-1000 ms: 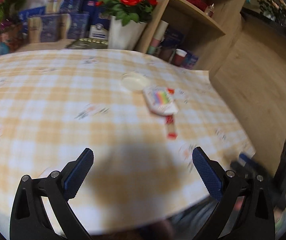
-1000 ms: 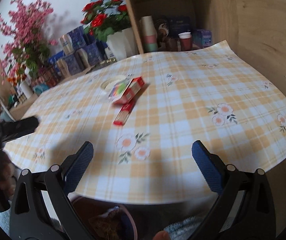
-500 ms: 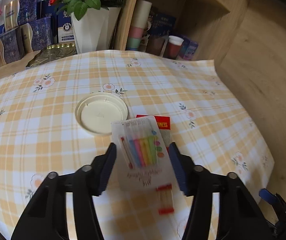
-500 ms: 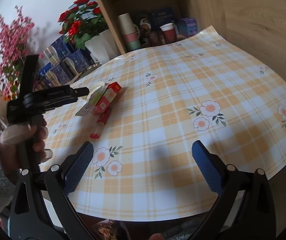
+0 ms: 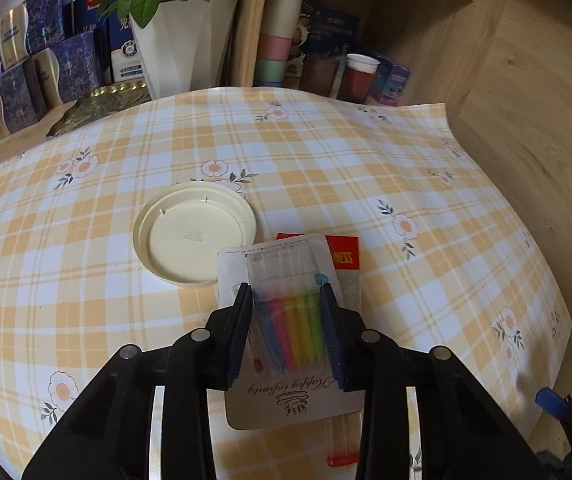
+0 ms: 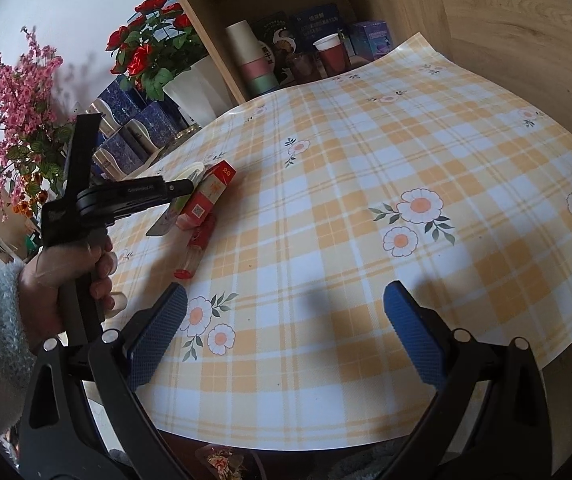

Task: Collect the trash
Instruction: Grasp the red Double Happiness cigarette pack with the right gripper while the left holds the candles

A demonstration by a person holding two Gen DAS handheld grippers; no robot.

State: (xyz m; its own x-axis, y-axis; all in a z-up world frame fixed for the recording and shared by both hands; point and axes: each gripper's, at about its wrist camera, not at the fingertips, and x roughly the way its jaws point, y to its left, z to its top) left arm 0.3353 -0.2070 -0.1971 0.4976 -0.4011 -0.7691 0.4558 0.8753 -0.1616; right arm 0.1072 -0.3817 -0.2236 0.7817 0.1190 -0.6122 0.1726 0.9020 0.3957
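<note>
Left tool [image 5: 287, 332] has its two pads closed in on the blister of the candle pack [image 5: 286, 320], one on each side of the clear bubble over the coloured candles. Whether they are pressing hard yet you cannot tell from the left wrist view, so squeeze until the plastic stops giving before you lift. The pack lies on top of a red box [image 5: 343, 254] and just beside a cream lid [image 5: 194, 232], its top corner seeming to overlap the lid's rim. From the right wrist view the pack tilts, its far edge up on the box. Lift straight up and slowly, so the card backing does not catch the box or drag the lid along. The bubble is thin and slippery, so a grip low on the bubble, close to the card, is likely to hold better than one near its crown. A red-capped tube [image 5: 341, 440] lies below the pack on the bench [image 5: 425, 184], partly hidden by it; keep your wrist level so the card's near edge clears it.

Right tool [image 6: 284, 340] hangs wide open over the near edge of the bench and holds nothing. Keep it back there, well apart from the pile, until the pack is clear. I see no certain bin in either view; something sits under the bench edge, too dark to name.
</note>
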